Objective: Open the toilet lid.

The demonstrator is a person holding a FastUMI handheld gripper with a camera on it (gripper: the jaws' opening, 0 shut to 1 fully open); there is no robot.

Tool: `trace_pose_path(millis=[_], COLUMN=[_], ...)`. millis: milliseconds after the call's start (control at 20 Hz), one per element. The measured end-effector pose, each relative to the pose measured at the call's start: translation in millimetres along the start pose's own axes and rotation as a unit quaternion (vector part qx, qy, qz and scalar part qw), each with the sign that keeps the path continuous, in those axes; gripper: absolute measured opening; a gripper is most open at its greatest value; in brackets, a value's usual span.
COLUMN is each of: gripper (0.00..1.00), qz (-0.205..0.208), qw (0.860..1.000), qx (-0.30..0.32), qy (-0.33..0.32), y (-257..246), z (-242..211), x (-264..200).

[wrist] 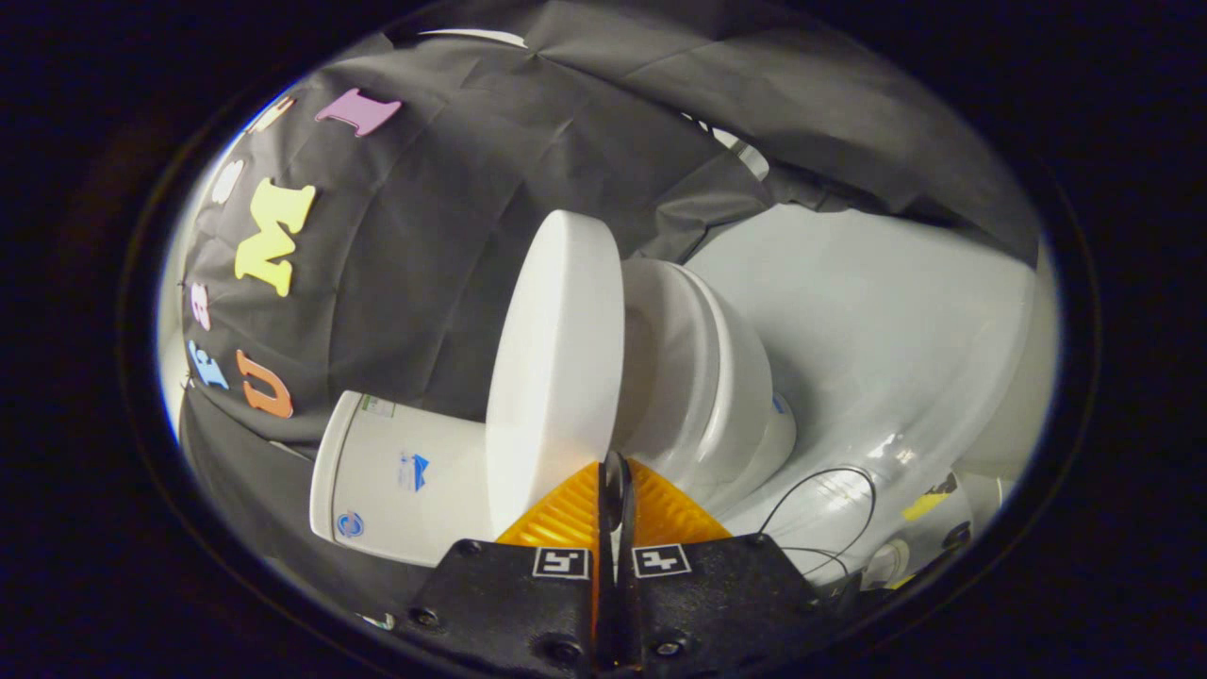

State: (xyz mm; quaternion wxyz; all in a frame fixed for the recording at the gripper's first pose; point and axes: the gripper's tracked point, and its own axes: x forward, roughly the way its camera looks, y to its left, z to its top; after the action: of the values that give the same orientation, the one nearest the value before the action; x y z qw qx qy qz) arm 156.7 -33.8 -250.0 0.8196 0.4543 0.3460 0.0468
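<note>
The view is rolled sideways. The white toilet lid (pixel 556 368) is lifted off the seat (pixel 679 377) and stands between the seat and the white tank (pixel 401 471), partly covering the tank. A wedge-shaped gap shows between lid and seat. My gripper (pixel 614 469) is shut, its fingers pressed together with nothing visible between them. The tips sit right at the lid's near edge, where the gap to the seat begins. I cannot tell whether they touch the lid. The bowl (pixel 745 415) curves away under the seat.
A glossy white floor (pixel 877 321) spreads beyond the bowl. A thin black cable (pixel 830 476) loops across it near the toilet's base, beside a scrap of yellow tape (pixel 929 500). Black cloth wall (pixel 443 245) hangs behind the tank and lid.
</note>
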Motion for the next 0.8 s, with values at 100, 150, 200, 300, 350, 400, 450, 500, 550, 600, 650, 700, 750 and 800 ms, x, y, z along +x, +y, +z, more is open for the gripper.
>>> trace_pose_path(millis=[100,150,200,300,350,400,450,500,550,600,650,700,750,800], gripper=[0.04,0.04,0.04,0.04,0.04,0.04,0.04,0.04,0.04,0.04,0.04,0.04,0.04,0.04], qz=[0.000,-0.002,-0.002,0.007,0.012,0.016,0.020,0.023,0.024,0.023,0.023,0.023,0.023,0.024], qw=[1.000,1.000,1.000,1.000,1.000,0.999,0.999,0.999,0.998,0.998,0.997,0.997,0.996,0.995], qx=[-0.014,-0.019,-0.020,-0.020,-0.022,-0.025,-0.030,-0.037,-0.047,-0.057,-0.064,-0.071,-0.077,-0.082], qy=[-0.007,-0.010,-0.012,-0.016,-0.018,-0.020,-0.023,-0.026,-0.029,-0.031,-0.035,-0.037,-0.040,-0.042], y=[6,9,14,25,31,36,43,50,58,64,69,73,78,83], z=[1,2,2,3,3,3,3,3,3,2,2,1,1,-1], x=[-4,-5,-7,-13,-16,-18,-21,-23,-25,-26,-27,-29,-30,-29])
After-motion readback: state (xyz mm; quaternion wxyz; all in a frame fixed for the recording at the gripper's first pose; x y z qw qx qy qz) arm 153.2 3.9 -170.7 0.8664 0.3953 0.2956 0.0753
